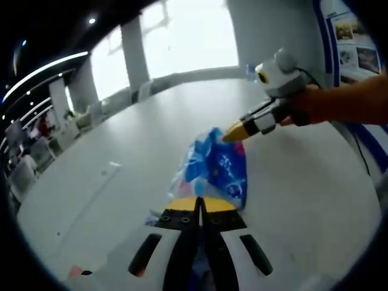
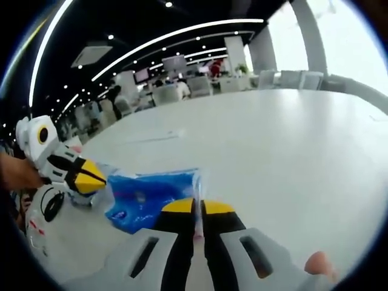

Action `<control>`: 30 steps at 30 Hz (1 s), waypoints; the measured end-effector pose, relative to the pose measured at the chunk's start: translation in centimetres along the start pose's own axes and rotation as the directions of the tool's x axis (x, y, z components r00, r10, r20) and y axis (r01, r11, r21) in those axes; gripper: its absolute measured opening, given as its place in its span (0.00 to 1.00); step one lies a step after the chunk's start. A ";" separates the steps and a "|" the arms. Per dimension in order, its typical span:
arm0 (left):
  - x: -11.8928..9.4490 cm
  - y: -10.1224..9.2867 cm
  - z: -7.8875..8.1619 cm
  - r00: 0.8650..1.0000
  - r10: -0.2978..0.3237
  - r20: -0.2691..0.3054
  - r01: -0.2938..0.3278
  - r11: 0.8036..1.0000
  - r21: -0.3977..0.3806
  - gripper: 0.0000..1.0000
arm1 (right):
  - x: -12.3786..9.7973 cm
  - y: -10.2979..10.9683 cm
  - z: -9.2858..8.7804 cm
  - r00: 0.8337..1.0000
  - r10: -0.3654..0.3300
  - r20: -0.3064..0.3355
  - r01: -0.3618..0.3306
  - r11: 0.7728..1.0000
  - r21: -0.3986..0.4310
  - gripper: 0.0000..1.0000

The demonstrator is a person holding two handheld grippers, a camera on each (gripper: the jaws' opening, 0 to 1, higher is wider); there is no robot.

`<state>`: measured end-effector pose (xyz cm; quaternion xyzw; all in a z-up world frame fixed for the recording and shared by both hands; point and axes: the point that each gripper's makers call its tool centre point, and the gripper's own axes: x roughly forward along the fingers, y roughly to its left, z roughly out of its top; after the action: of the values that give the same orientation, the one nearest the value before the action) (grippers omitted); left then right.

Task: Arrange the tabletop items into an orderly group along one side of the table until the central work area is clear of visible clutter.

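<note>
Left tongs (image 1: 200, 205) and right tongs (image 2: 198, 207) each clamped on blue plastic bag (image 1: 215, 167), print unreadable, white table (image 1: 121, 157)

A white table (image 1: 121, 157) carries a blue plastic packet (image 1: 218, 167).

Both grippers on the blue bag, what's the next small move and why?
Probably lift the blue plastic bag slightly and carry it toward a table edge. The left gripper and right gripper each look shut on an end of it, it hangs stretched between them, and it sits mid-table, where the work area should be clear.
</note>
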<state>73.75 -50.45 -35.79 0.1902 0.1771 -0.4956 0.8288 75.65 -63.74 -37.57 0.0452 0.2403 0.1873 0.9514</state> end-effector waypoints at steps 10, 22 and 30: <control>0.0 0.1 0.0 1.000 0.004 0.003 -0.004 1.000 -0.017 0.00 | -0.6 -0.4 0.4 1.000 -0.012 0.019 0.011 1.000 0.017 0.11; -0.5 0.0 0.7 1.000 0.006 0.016 -0.006 1.000 -0.027 0.03 | -2.2 -1.0 1.7 0.997 -0.048 0.066 0.046 0.999 0.025 0.24; -0.8 -0.1 1.0 1.000 0.006 0.020 -0.005 0.998 -0.060 0.21 | -2.8 -0.6 2.3 0.995 -0.046 0.087 0.045 0.999 0.013 0.39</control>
<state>73.41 -50.42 -34.53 0.1608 0.1830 -0.4896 0.8373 74.64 -65.37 -34.40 0.0532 0.2005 0.1621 0.9647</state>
